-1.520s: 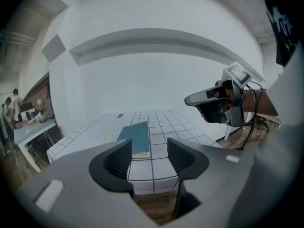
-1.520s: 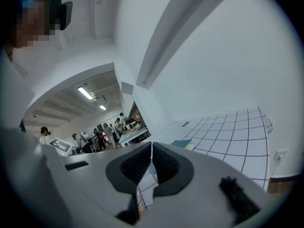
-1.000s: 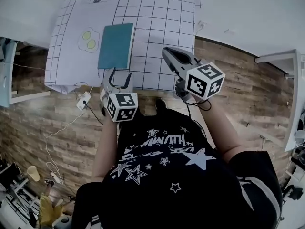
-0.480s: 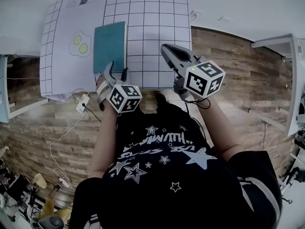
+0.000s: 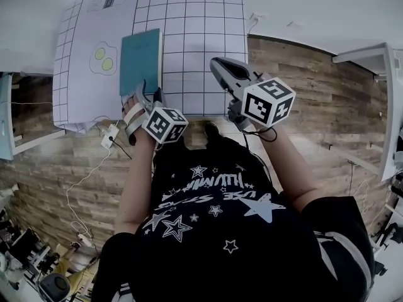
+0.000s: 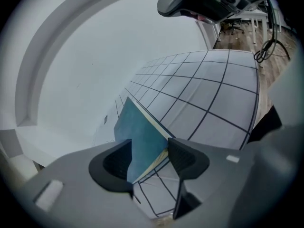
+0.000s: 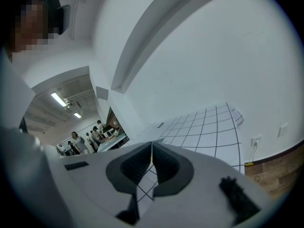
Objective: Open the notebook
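Observation:
A closed teal notebook (image 5: 140,60) lies on the white gridded mat (image 5: 195,36). My left gripper (image 5: 150,92) is at the notebook's near edge. In the left gripper view the notebook (image 6: 142,137) has its near corner, with the cream page edges, between the jaws of the left gripper (image 6: 149,147). These jaws have just been closing a little but still stand wide around the corner, and I see no firm pinch. My right gripper (image 5: 218,66) hovers over the mat to the right of the notebook. In its own view the right gripper (image 7: 152,158) is shut on nothing.
Two yellow circles (image 5: 101,58) are drawn on the mat left of the notebook. A power strip (image 5: 111,134) with a cable lies on the wooden floor by the mat's near left corner. White furniture stands at the left (image 5: 7,106) and right (image 5: 371,58). People (image 7: 76,141) stand far off.
My left gripper has moved forward to the notebook's near edge and has rolled, its marker cube turning. The right gripper has stayed in place.

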`<state>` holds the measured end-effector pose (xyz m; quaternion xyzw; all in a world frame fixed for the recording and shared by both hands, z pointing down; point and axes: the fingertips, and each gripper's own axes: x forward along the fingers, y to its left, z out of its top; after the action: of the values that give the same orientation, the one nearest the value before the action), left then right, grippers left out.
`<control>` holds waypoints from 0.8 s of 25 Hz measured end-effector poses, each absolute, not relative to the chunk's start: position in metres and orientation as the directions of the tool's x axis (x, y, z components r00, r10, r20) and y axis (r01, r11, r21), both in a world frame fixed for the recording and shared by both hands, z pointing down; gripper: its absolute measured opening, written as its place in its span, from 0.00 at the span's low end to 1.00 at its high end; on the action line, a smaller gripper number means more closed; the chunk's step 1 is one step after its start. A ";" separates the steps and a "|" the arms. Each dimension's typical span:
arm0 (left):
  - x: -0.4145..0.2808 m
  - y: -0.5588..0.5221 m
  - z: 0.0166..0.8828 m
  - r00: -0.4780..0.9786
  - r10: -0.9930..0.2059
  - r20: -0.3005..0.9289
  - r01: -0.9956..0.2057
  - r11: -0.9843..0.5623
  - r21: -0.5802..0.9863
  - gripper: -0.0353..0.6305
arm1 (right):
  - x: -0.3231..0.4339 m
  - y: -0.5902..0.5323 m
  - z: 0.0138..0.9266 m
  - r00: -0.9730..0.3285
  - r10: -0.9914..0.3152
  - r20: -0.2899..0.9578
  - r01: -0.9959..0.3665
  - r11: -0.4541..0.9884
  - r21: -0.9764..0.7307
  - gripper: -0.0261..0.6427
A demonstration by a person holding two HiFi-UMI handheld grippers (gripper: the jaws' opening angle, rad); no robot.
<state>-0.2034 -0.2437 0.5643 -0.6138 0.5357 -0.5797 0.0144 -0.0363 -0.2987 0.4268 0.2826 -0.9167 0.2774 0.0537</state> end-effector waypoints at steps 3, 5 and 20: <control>-0.200 -0.243 0.569 -0.273 -0.646 0.713 -0.628 -0.442 -0.641 0.34 | -0.032 -0.296 0.428 -0.843 -0.474 0.256 -0.536 0.693 -0.482 0.07; -0.198 -0.242 0.572 -0.288 -0.631 0.720 -0.628 -0.444 -0.640 0.25 | -0.030 -0.295 0.428 -0.847 -0.465 0.256 -0.529 0.699 -0.481 0.07; -0.240 -0.240 0.500 -0.030 -0.733 0.680 -0.961 -0.167 -0.222 0.12 | -0.063 -0.307 0.409 -0.857 -0.457 0.236 -0.513 0.728 -0.455 0.07</control>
<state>-0.2396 -0.2397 0.4996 -0.6776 0.6247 -0.3528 -0.1613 -0.0630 -0.3073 0.4085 0.2616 -0.9279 0.2603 0.0538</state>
